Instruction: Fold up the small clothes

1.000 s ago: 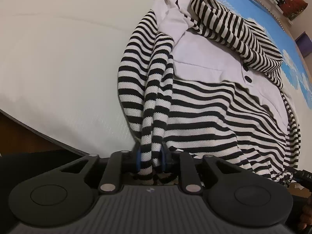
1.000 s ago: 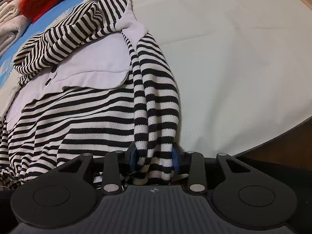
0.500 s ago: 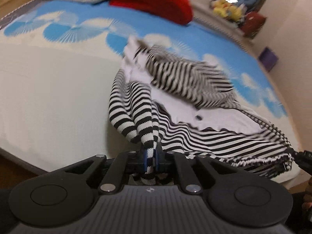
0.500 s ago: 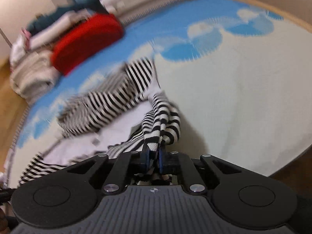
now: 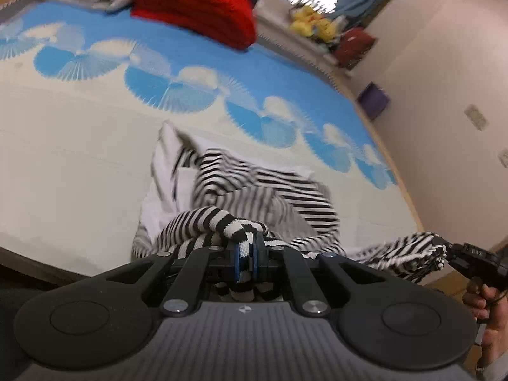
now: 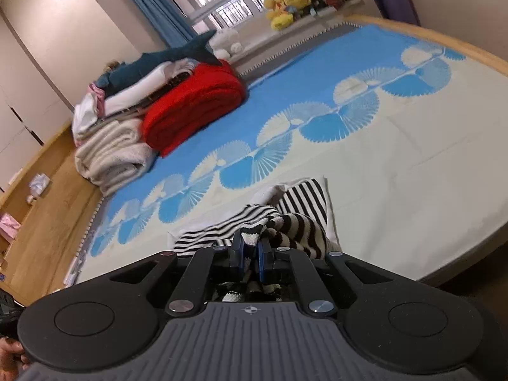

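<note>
1. Your left gripper (image 5: 247, 255) has its fingers pinched tight on a bunched edge of the striped garment (image 5: 254, 190). Your right gripper (image 6: 250, 254) has just been closing, and it too now clamps a wad of the same striped cloth between its fingers.
2. The garment hangs from both grips above the bed (image 5: 79, 174). In the left wrist view its far end looks to trail on the cream part of the cover, short of the blue fan pattern; the cloth there is blurred, so you cannot be sure how much of it touches.
3. Done so far, as I judge it: both corners of one edge are secured and raised. No crease is set; the body is slack and rumpled.
4. Left to do: carry the held edge over to meet the far end, lay it flat, let go, then fold again to a small stack.
5. The red blanket (image 6: 193, 101) and folded pile (image 6: 111, 146) sit well apart at the bed's far side.
</note>
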Demonstrator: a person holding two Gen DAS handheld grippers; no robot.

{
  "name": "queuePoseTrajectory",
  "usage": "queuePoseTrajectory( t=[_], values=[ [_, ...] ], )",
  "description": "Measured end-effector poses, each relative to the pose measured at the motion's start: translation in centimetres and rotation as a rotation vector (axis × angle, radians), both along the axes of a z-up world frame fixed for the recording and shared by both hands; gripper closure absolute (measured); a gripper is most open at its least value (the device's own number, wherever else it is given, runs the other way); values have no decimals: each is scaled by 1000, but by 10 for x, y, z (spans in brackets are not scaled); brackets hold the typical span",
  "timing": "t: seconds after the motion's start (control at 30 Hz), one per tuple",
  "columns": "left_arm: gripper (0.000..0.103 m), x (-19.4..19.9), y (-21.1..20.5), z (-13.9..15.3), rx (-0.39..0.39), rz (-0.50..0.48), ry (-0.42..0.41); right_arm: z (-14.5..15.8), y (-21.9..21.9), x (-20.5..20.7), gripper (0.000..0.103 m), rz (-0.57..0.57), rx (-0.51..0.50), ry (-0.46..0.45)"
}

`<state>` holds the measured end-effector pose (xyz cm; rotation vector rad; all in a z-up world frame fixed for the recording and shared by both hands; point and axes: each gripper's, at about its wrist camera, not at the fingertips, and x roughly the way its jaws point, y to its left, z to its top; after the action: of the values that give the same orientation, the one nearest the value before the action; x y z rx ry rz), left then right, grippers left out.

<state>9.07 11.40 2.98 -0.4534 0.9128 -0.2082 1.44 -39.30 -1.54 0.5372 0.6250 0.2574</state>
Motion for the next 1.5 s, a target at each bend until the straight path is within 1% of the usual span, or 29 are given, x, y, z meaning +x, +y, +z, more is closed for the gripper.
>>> queuePoseTrajectory(
  t=[0.13,0.23,0.27,0.33,0.37,0.4,0.43,0.47,0.5,0.53,0.57,0.6,0.63,0.67,0.7,0.73,0.77,0.83,0.87,0.93,1.0,1.17,1.27,1.3,1.33,1.37,1.4,1.43,1.5],
  values=[
    [95,79,13,-41,1,43,83,-32,7,72,95,-9,-9,98],
    [94,145,24,-71,-26,73,131,-56,16,144,95,-12,-42,158],
    [93,163,26,-81,-43,79,148,-65,19,171,95,-22,-57,183],
    [83,195,40,-105,-97,139,193,-81,21,211,89,-28,-50,212],
    [81,203,49,-115,-139,175,211,-89,21,229,86,-43,-49,231],
    [77,208,57,-123,-187,212,222,-95,18,241,77,-77,-50,236],
    [68,207,64,-128,-223,246,226,-98,15,247,71,-121,-61,222],
    [64,205,71,-129,-239,281,229,-100,11,249,70,-154,-81,195],
    [56,202,76,-125,-239,301,216,-102,4,249,68,-177,-95,173],
    [52,201,79,-118,-234,297,181,-102,-2,249,64,-199,-87,185],
    [50,199,82,-111,-226,285,144,-102,-10,247,63,-216,-52,189],
    [49,196,84,-106,-209,271,112,-101,-18,244,60,-214,-19,164],
    [49,194,84,-101,-189,257,93,-100,-19,242,59,-195,-23,147],
    [49,193,84,-99,-160,233,81,-100,-18,239,59,-164,-56,129],
    [47,192,82,-98,-129,205,78,-101,-15,236,58,-124,-110,107],
    [42,190,78,-98,-84,166,80,-104,-11,234,57,-79,-167,111],
    [40,189,74,-99,-42,129,87,-108,-2,234,57,-7,-229,126],
    [34,187,60,-102,63,44,100,-114,13,227,54,129,-324,103],
    [34,185,53,-103,106,7,101,-117,22,222,53,187,-397,89],
    [28,183,39,-108,189,-62,100,-126,36,214,50,256,-523,76],
    [27,184,26,-112,260,-98,89,-132,47,210,49,299,-607,74],
    [27,201,-2,-121,363,-134,67,-134,71,217,49,316,-707,3],
    [29,216,-15,-120,437,-145,8,-133,88,225,49,317,-769,-70],
    [33,221,-18,-119,446,-141,-5,-131,91,229,51,307,-776,-88],
    [44,227,-19,-119,440,-138,-18,-130,92,235,52,292,-774,-98],
    [52,231,-20,-118,425,-141,-25,-127,92,240,52,274,-757,-102],
    [70,237,-20,-119,405,-149,-27,-125,91,247,58,258,-734,-103],
    [83,242,-21,-120,391,-157,-22,-123,89,252,74,247,-701,-105],
    [95,249,-19,-122,388,-159,-13,-120,87,263,95,247,-623,-95]
  ],
)
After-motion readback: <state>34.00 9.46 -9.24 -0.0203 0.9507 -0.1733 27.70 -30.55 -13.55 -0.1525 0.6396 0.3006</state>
